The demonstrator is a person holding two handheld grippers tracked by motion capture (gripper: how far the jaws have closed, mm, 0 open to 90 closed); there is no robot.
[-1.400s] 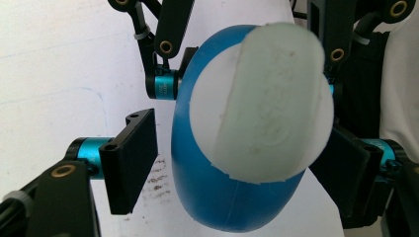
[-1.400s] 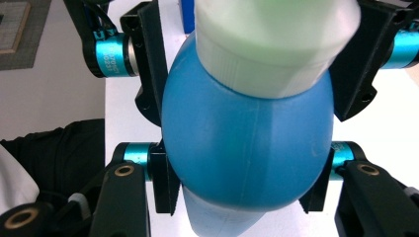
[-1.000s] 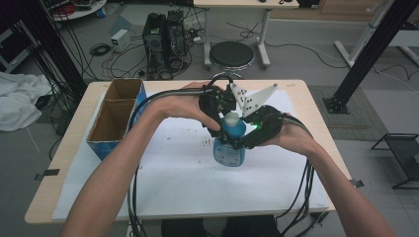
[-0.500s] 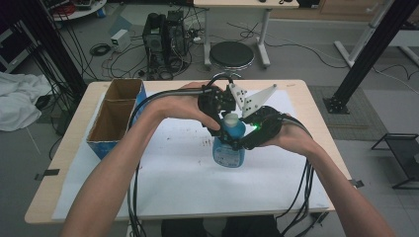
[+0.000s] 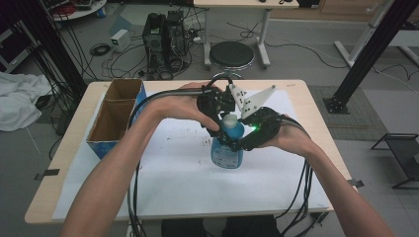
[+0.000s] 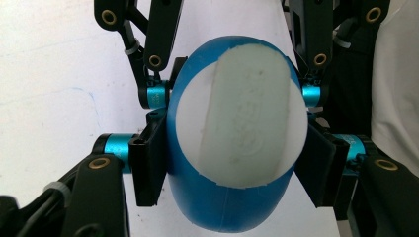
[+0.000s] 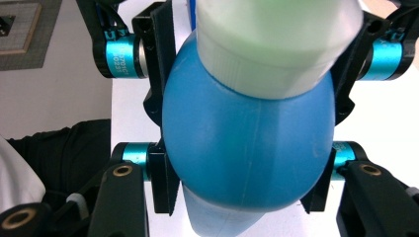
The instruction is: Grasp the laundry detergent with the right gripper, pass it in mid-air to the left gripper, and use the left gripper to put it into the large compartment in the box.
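Bottle (image 5: 227, 148) upright mid-counter (image 5: 163, 192), toward the far edge. Left hand-held gripper (image 5: 217, 129), jaws just closing, now clamps the blue body; right hand-held gripper (image 5: 243, 143) clamped too. Both grips set: ready for work at the white cap (image 5: 229, 119), probably.

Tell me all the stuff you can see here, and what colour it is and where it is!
Bottle: one, blue with a white cap, standing upright mid-table, clamped by both grippers.
Cardboard box: one, brown inside, blue outside, two compartments, at the table's left edge.
White sheet: one, spread over the tabletop.
Table: one, light wood.
Stool: one, black round seat, on the floor beyond the table.
Computer towers: black, on the floor beyond the table, among cables.
White cloth: one heap, on the floor at far left.
Left gripper: black, shut on the bottle.
Right gripper: black with a green light, shut on the bottle.
Forearms: two, bare, reaching in from the bottom.
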